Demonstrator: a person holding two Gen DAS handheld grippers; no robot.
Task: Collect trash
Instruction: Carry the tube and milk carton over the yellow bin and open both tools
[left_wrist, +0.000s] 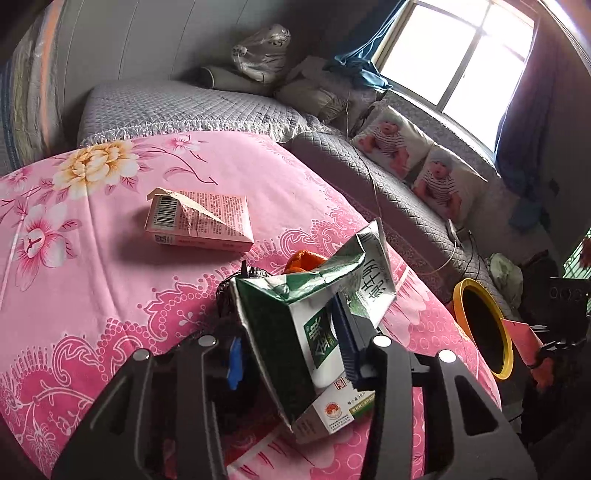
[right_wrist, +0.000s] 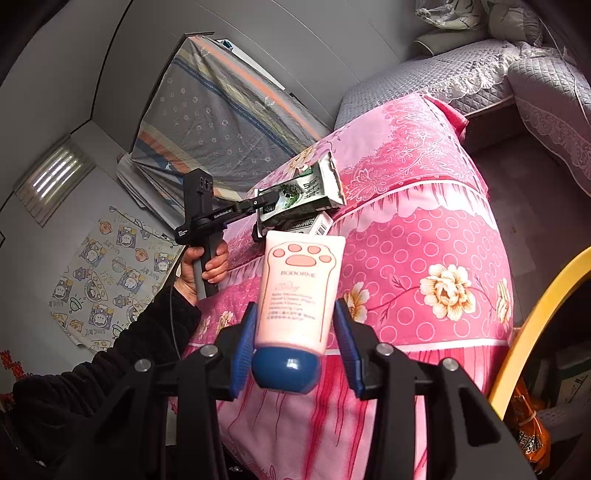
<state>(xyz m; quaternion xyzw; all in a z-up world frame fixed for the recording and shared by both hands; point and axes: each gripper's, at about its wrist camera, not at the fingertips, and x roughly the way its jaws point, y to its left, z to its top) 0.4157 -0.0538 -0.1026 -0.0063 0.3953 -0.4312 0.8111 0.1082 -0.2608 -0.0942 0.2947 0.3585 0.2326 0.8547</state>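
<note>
My left gripper (left_wrist: 291, 354) is shut on a crumpled green and white carton (left_wrist: 314, 302), held just above the pink floral cloth (left_wrist: 110, 295); it also shows in the right wrist view (right_wrist: 299, 195). A small white box (left_wrist: 325, 413) lies under it. A torn pink box (left_wrist: 199, 219) lies on the cloth farther back. An orange scrap (left_wrist: 304, 260) peeks out behind the carton. My right gripper (right_wrist: 295, 354) is shut on a pink hand-cream tube (right_wrist: 299, 291) with a blue cap, beside the table. The yellow-rimmed bin (left_wrist: 484, 328) stands right of the table; its rim (right_wrist: 535, 325) is right of the tube.
A grey quilted sofa (left_wrist: 388, 184) with baby-print pillows (left_wrist: 417, 162) runs behind the table under a window. An orange snack bag (right_wrist: 528, 435) lies inside the bin. A folded mattress (right_wrist: 221, 122) leans on the wall.
</note>
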